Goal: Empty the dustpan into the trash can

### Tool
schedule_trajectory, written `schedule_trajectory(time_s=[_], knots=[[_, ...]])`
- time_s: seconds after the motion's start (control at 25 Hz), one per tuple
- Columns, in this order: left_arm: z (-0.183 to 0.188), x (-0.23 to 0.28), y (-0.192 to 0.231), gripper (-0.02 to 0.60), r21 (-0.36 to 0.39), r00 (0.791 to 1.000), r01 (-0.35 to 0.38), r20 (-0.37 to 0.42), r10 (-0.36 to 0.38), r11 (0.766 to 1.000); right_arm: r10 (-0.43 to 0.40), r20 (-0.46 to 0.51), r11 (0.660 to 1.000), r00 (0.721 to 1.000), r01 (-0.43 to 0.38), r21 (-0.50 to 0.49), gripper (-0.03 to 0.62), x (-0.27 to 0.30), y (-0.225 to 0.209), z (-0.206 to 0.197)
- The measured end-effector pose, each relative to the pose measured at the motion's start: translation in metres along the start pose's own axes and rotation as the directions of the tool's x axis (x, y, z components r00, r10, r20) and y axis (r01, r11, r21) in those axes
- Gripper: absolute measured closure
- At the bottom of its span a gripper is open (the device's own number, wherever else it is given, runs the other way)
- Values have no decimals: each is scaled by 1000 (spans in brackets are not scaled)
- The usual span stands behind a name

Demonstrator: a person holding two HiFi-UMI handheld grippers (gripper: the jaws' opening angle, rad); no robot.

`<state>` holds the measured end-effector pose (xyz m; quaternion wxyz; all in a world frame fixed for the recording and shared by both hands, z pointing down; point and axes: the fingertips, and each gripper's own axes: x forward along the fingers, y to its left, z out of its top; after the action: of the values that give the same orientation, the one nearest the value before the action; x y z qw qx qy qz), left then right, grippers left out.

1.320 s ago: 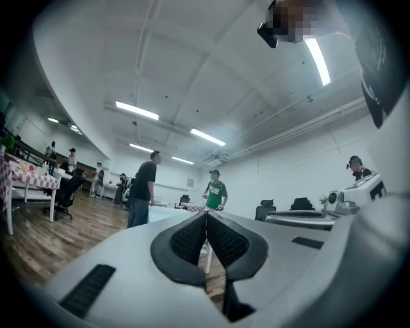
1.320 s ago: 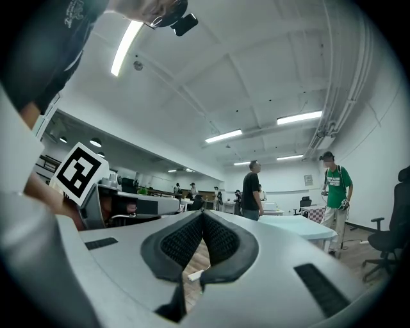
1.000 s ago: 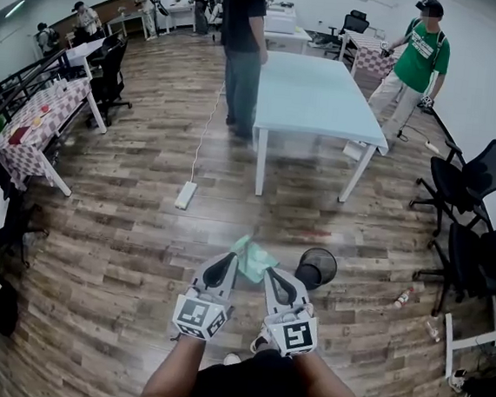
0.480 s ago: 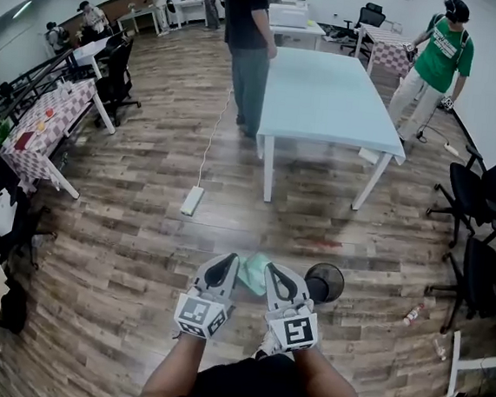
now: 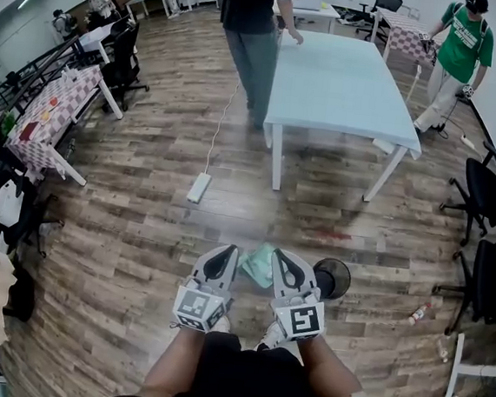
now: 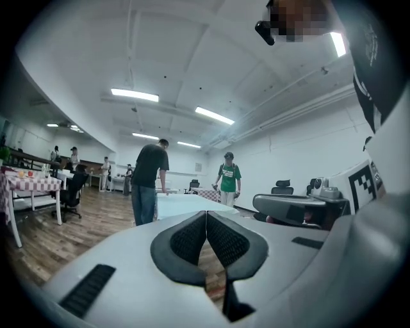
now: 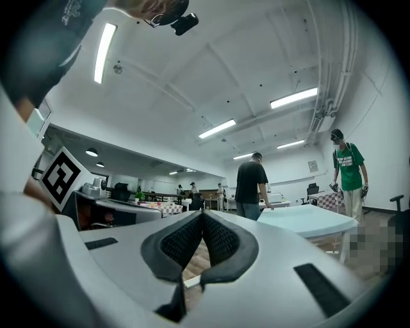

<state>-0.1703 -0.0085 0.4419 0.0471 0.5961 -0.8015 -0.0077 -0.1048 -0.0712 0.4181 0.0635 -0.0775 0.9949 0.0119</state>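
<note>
Wood-plank floor point(image 5: 132, 226); a pale blue table point(image 5: 342, 80) stands mid-room, a checkered-cloth table point(image 5: 51, 113) left, black chairs point(image 5: 493, 195) right, ceiling strip lights point(image 6: 134, 95) overhead.

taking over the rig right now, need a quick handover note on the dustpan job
Left tool: shut, empty.
Right tool: shut, empty.
Green dustpan: on the wood floor just ahead, between the two tool tips in the head view; neither holds it. Contents can't be made out.
Black trash can: on the floor, right of the dustpan.
Done: nothing yet.
Left: open a tool, grip the dustpan, tip it into the trash can.
</note>
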Motion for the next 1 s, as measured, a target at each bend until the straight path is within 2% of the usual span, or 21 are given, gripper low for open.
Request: schedule_trajectory(time_s=[0.24, 0.48, 0.6, 0.76, 1.0], knots=[[-17, 19, 23, 560, 9, 999, 19, -46, -18, 1000, -55, -59, 998, 997, 55, -7, 569, 17, -19, -21], [-18, 44, 31, 560, 45, 986, 152, -69, -149, 987, -151, -63, 988, 986, 152, 1, 569, 37, -27, -29], [-22, 57, 36, 560, 54, 978, 195, -83, -190, 979, -188, -89, 982, 978, 189, -4, 569, 43, -31, -38], [-32, 72, 42, 560, 46, 964, 248, -112, -242, 968, -227, -138, 971, 964, 235, 41, 569, 53, -37, -47], [-55, 88, 55, 560, 7, 959, 241, -155, -237, 971, -253, -183, 962, 950, 266, 55, 569, 57, -46, -68]])
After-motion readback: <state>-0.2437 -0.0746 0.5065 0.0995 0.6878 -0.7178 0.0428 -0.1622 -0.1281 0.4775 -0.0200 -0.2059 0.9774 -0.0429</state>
